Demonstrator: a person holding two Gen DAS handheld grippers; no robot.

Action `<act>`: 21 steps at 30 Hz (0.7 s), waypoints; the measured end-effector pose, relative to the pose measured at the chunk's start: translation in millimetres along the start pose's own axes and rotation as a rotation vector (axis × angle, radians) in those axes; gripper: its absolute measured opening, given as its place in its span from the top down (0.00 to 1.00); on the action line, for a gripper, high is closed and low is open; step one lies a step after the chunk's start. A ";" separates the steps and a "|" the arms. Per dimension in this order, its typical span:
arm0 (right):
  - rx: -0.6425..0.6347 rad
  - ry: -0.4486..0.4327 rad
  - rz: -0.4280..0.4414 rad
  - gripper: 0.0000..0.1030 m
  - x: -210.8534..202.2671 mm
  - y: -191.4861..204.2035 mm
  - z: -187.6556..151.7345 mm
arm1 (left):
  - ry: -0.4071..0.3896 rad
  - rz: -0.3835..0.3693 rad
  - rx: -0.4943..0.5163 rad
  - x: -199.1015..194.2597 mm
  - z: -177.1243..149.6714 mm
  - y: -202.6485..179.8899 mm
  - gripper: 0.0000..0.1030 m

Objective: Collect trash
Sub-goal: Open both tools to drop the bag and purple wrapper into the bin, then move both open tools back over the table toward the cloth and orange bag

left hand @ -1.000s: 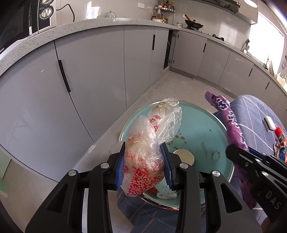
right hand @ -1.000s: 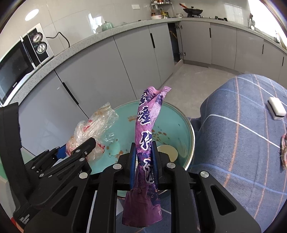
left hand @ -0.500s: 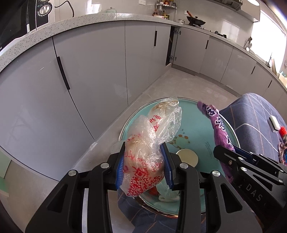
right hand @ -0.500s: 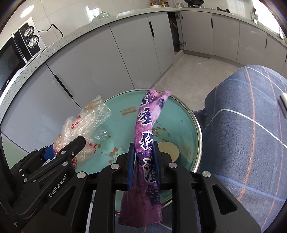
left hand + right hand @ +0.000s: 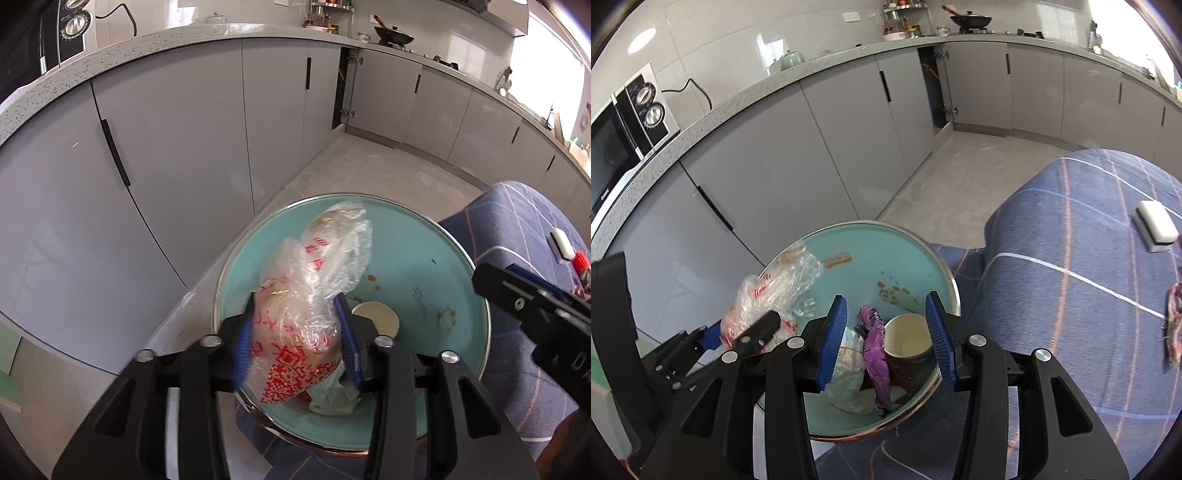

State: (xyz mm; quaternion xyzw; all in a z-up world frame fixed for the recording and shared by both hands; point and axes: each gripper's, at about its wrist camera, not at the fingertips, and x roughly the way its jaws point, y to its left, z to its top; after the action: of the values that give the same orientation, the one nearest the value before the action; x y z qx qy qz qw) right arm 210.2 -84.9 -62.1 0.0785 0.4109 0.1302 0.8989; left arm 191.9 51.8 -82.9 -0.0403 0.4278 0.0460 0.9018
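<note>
Left wrist view: grey kitchen cabinets curve round under a speckled counter, and below you a teal bin with a metal rim stands against a blue checked cloth. Your left gripper has just been opening, yet the clear plastic bag with red print sits between its blue pads, which lie against the bag's sides. The bag's long axis runs up and away from you, its crumpled top tilted to the right over the bin. A paper cup lies on the bin floor. Your right gripper enters at the right edge.

Right wrist view: the same cabinets, a microwave on the counter, and the cloth carrying a white sponge. Your right gripper has just been opening; its pads stand apart with nothing clasped. The purple wrapper lies released inside the bin, long axis running toward you, between a pale crumpled bag and the cup.
</note>
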 end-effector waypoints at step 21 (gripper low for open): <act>0.064 -0.102 -0.089 0.26 -55.4 -31.9 -7.6 | -0.092 0.024 -0.024 -47.4 -3.8 -13.0 0.06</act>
State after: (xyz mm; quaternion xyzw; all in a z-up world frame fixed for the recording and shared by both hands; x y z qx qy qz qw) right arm 175.1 -131.6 -35.2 0.0957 0.3714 0.0729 0.9206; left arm 160.7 36.1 -48.1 -0.0437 0.3856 0.0637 0.9194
